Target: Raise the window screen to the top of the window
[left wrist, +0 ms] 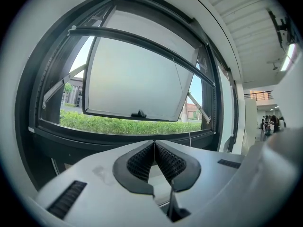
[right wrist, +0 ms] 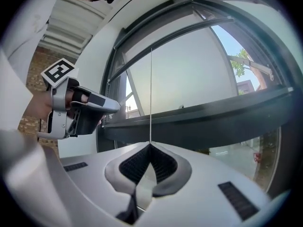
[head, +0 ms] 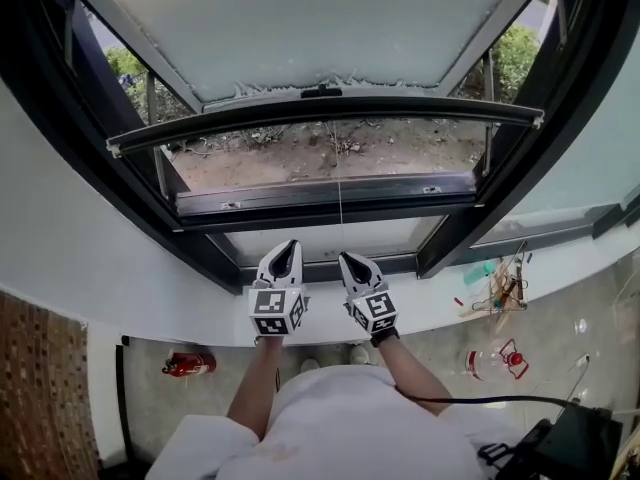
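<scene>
The window screen's dark rail (head: 320,116) spans the open window frame, and shows as the slanted bar (right wrist: 165,37) in the right gripper view. A thin pull cord (right wrist: 151,98) runs straight from that rail to my right gripper (right wrist: 150,144), which is shut on the cord's end. In the head view the cord (head: 340,203) hangs just above the right gripper (head: 352,262). My left gripper (head: 284,253) is held beside the right one, shut with nothing between its pads (left wrist: 154,143). It also shows from the side in the right gripper view (right wrist: 78,110).
Behind the rail the frosted sash (head: 320,28) stands swung outward, its handle (head: 322,92) at the lower edge. On the floor lie a red extinguisher (head: 188,364), a bottle (head: 495,360), hangers (head: 500,290) and a dark bag (head: 580,438). A white sill (head: 150,288) lies below the frame.
</scene>
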`<state>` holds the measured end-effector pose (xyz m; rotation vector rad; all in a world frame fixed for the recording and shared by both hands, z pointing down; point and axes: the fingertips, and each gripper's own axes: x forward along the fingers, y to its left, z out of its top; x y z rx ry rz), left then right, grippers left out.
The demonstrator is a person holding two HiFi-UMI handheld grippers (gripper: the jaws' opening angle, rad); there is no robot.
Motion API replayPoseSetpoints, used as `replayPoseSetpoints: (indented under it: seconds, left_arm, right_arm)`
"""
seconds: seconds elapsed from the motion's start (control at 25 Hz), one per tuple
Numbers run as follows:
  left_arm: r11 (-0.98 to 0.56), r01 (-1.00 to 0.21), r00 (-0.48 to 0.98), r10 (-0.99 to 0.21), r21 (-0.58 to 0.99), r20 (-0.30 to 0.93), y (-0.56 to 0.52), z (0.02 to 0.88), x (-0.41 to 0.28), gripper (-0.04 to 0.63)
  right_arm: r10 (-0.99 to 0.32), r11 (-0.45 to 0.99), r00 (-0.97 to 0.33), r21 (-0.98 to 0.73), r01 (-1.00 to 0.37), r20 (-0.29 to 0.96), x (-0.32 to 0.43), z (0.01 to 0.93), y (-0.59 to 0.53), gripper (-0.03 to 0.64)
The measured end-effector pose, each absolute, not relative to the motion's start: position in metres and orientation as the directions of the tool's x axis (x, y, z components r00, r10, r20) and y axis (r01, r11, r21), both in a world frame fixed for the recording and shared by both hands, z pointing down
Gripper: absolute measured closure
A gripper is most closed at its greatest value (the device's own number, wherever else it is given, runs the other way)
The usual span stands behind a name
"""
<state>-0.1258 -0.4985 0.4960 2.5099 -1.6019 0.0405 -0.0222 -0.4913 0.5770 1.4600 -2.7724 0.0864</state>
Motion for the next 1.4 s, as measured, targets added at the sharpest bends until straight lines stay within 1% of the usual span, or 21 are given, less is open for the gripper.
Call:
replayPoseSetpoints:
  seconds: [0.24, 0.64, 0.88, 1.16, 1.4]
  left_arm:
    - [-0.435, -0.893, 0.446, -0.889, 0.118, 0.103, -0.502, 0.493, -0.118, 0.588]
    - [-0.447, -0.887, 0.457, -0.885, 0.116, 0.091, -0.503, 0.488, -0.112, 0.588]
    - [-0.441, -0.890, 0.451, -0.890, 0.118, 0.069, -0.505, 0.478, -0.117, 0.588]
    - [-0.444, -0.889, 0.450, -0.892, 0.112, 0.037, -0.507, 0.462, -0.120, 0.588]
    - [-0.456, -0.884, 0.458, -0.889, 0.103, 0.001, -0.509, 0.445, -0.120, 0.588]
  right_arm:
    - [-0.823, 0.567, -0.567, -0.062, -0.821, -0.011, -0.024, 0.566, -0.488, 0.615]
    - [-0.812, 0.576, -0.566, -0.047, -0.816, -0.143, -0.021, 0.513, -0.492, 0.615]
    - [-0.793, 0.601, -0.579, -0.086, -0.795, -0.187, -0.025, 0.494, -0.493, 0.615]
    - [-0.769, 0.608, -0.577, -0.038, -0.793, -0.276, -0.026, 0.444, -0.496, 0.615]
    - [-0.749, 0.621, -0.584, -0.027, -0.783, -0.313, -0.033, 0.421, -0.495, 0.615]
